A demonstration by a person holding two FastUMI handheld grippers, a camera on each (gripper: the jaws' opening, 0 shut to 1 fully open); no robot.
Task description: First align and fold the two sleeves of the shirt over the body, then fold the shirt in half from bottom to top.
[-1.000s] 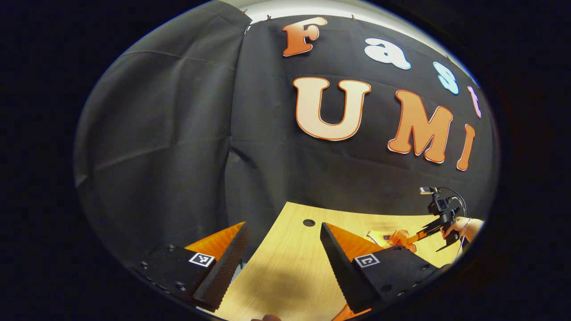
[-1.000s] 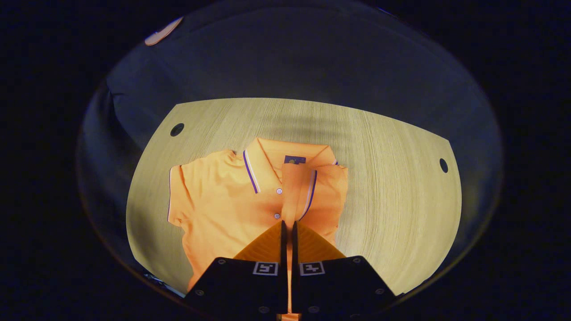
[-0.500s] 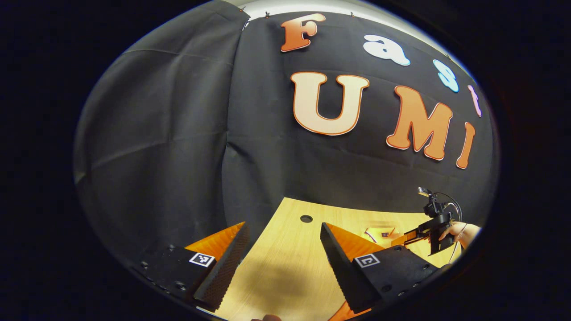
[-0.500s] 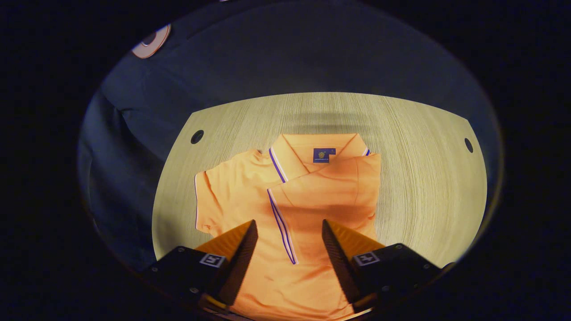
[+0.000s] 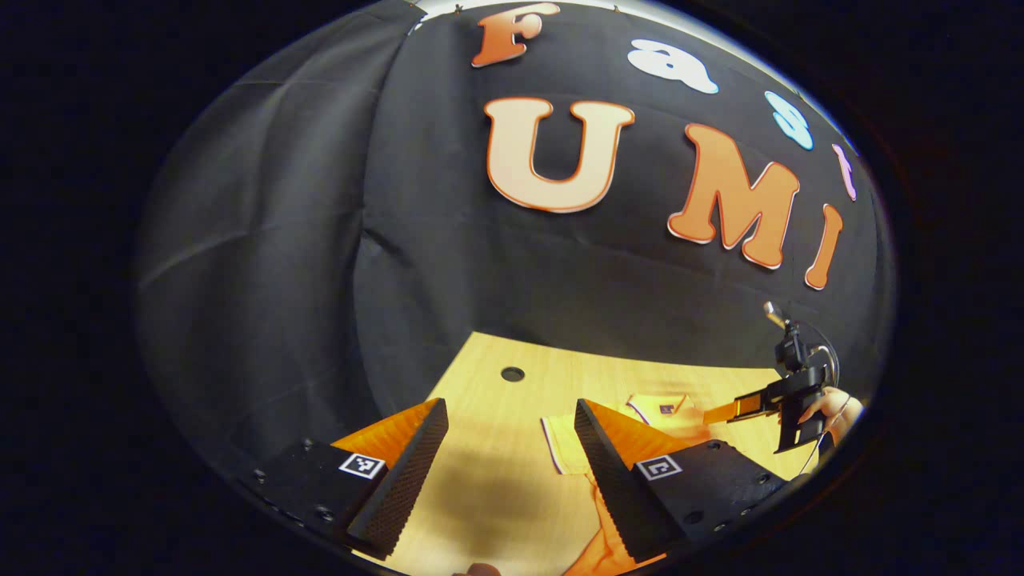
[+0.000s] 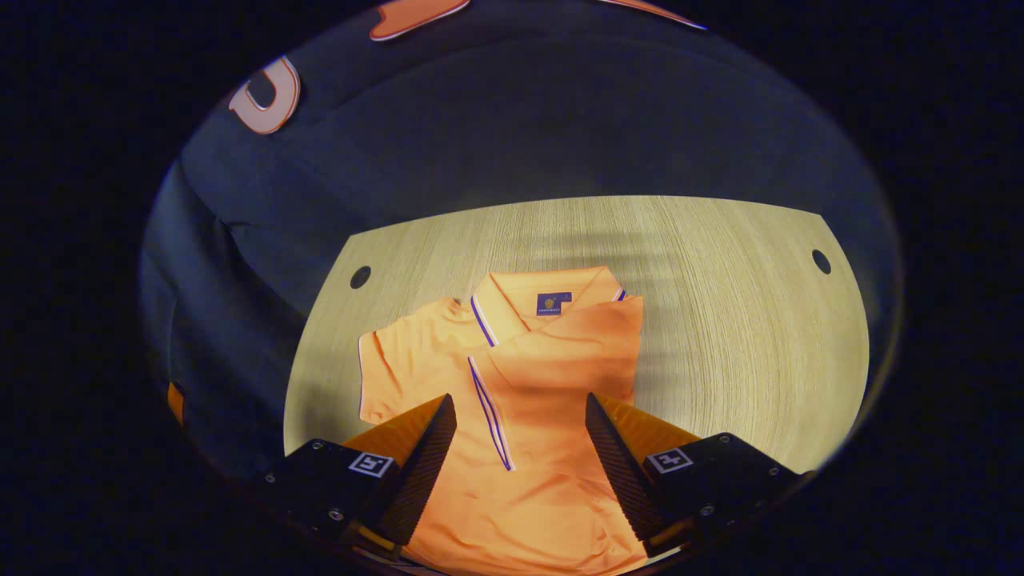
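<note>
In the right gripper view, the right tongs [image 6: 518, 416] are standing wide open just above the orange shirt [image 6: 524, 432], holding nothing. The shirt is lying flat on the pale wood-grain worktop [image 6: 736, 336], collar [image 6: 548, 300] pointing away toward the far edge. One sleeve [image 6: 576, 348] is lying folded across the chest, its striped cuff edge running down the middle of the body; the other sleeve [image 6: 392, 372] is still spreading outward at the left of this view. Beyond the shirt, two round holes are sitting near the worktop's far corners, one at left [image 6: 361, 277] and one at right [image 6: 821, 261]. Behind the worktop, the black cloth wall [image 6: 520, 136] is hanging with soft creases.

In the left gripper view, the left tongs [image 5: 512, 416] are also gaping wide and gripping nothing, hovering over bare worktop [image 5: 496, 496] beside the shirt's edge [image 5: 608, 552]. A little farther on, the spread sleeve [image 5: 560, 448] and the collar [image 5: 660, 404] are showing past the right-hand finger. One hole [image 5: 512, 374] is sitting near the far edge. Off to the right, a hand [image 5: 832, 408] is holding the other gripper above the shirt. The black cloth is rising behind, meeting another panel at a corner fold [image 5: 368, 240].
</note>
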